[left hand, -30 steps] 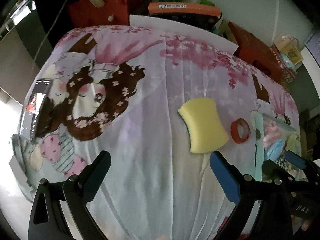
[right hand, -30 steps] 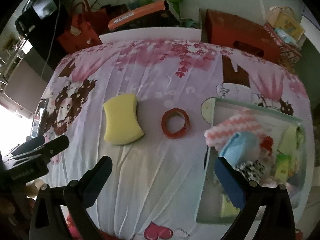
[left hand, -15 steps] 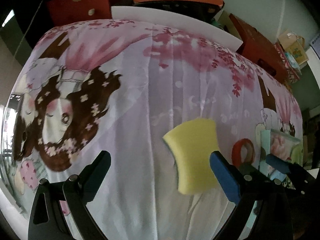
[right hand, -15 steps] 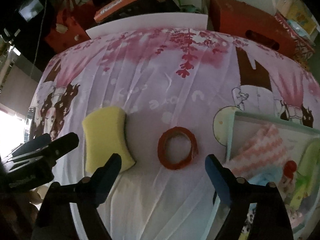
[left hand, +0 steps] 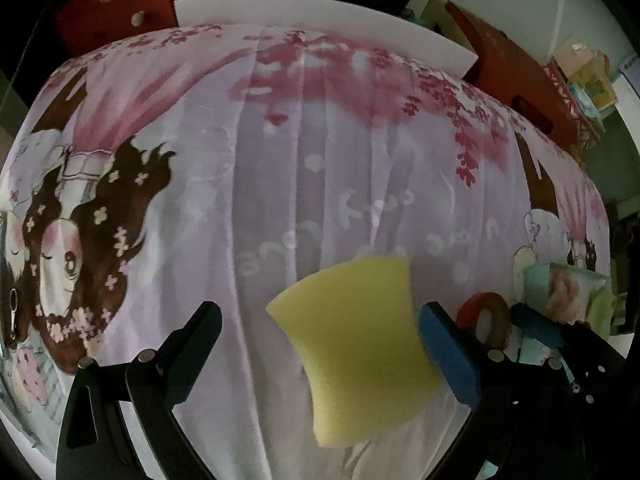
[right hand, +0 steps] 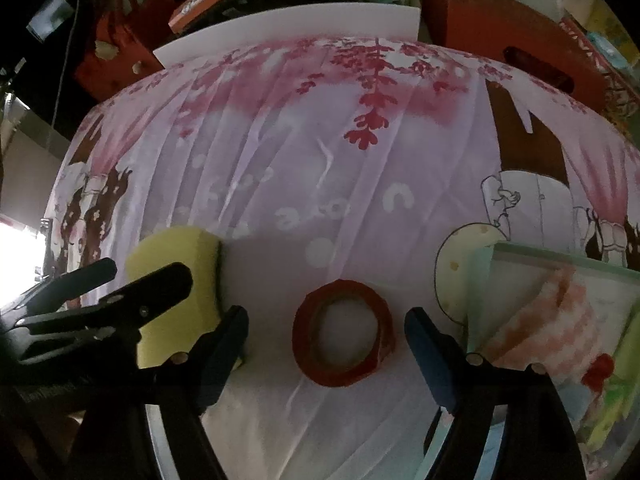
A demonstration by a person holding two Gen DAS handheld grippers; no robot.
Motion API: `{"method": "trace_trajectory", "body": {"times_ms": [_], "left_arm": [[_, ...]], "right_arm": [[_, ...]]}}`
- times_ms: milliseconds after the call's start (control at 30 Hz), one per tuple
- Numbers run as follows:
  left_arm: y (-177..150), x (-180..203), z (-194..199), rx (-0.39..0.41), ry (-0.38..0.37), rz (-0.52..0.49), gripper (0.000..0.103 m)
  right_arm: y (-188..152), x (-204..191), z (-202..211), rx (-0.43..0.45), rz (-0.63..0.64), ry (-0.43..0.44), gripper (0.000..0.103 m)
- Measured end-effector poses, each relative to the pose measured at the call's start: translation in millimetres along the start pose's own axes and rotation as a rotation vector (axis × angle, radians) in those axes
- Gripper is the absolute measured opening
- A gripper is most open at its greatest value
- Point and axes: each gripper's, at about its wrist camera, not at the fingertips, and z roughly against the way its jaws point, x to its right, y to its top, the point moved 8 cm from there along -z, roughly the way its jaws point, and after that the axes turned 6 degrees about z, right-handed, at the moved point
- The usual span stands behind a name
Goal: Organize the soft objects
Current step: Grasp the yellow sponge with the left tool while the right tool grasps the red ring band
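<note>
On tabletop, my left claw (left hand: 320, 344) gapes over sponge (left hand: 356, 344), gripping nothing; my right claw (right hand: 326, 344) narrows around red ring (right hand: 343, 340), untouched yet. Box (right hand: 560, 264) beside ring for stowing.

Both views dim, colours muted. Strong fisheye bulge; corners vignetted to black. Blown-out daylight glare is seen at the left edge of the right wrist view. The sponge (left hand: 360, 344) is slightly motion-blurred. The lower frame is darkened by gripper shadows.
</note>
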Motion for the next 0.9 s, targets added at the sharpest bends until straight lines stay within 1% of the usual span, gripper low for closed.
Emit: {"method": "trace_trajectory", "body": {"times_ms": [100,167,200,233,367,600,633,667,700,767,900], "left_arm": [[0,3,-9,-0.015,0.009,-0.006,0.099],[-1,4,-15,-0.025,0.015,-0.007,0.099],[-1,4,-18,-0.029,0.018,-0.004,0.099],[-1,4,-19,-0.030,0.022,-0.003,0.099],[-1,5,-23,-0.026,0.027,-0.001,0.099],[-5,8,-26,-0.016,0.039,0.004,0.098],[-8,7,-25,-0.016,0.041,0.007,0.096],[-8,6,-24,-0.015,0.041,0.009,0.091],[-9,6,-23,-0.015,0.040,0.010,0.089],[-12,7,-20,-0.018,0.027,0.010,0.078],[-16,1,-12,-0.029,0.016,0.016,0.075]], "right_arm": [[1,2,-6,-0.006,0.000,0.001,0.078],[1,4,-8,-0.010,-0.001,-0.001,0.074],[1,5,-9,-0.013,-0.001,-0.002,0.069],[1,6,-10,-0.014,0.000,-0.005,0.068],[-2,11,-12,-0.017,0.011,-0.018,0.067],[-1,8,-14,-0.014,0.019,-0.041,0.057],[-2,10,-12,-0.014,0.018,-0.039,0.056],[-2,9,-12,-0.013,0.016,-0.036,0.056],[-3,10,-11,-0.013,0.014,-0.034,0.056],[-4,10,-10,-0.012,0.011,-0.035,0.056],[-11,11,-5,-0.018,-0.004,-0.031,0.055]]}}
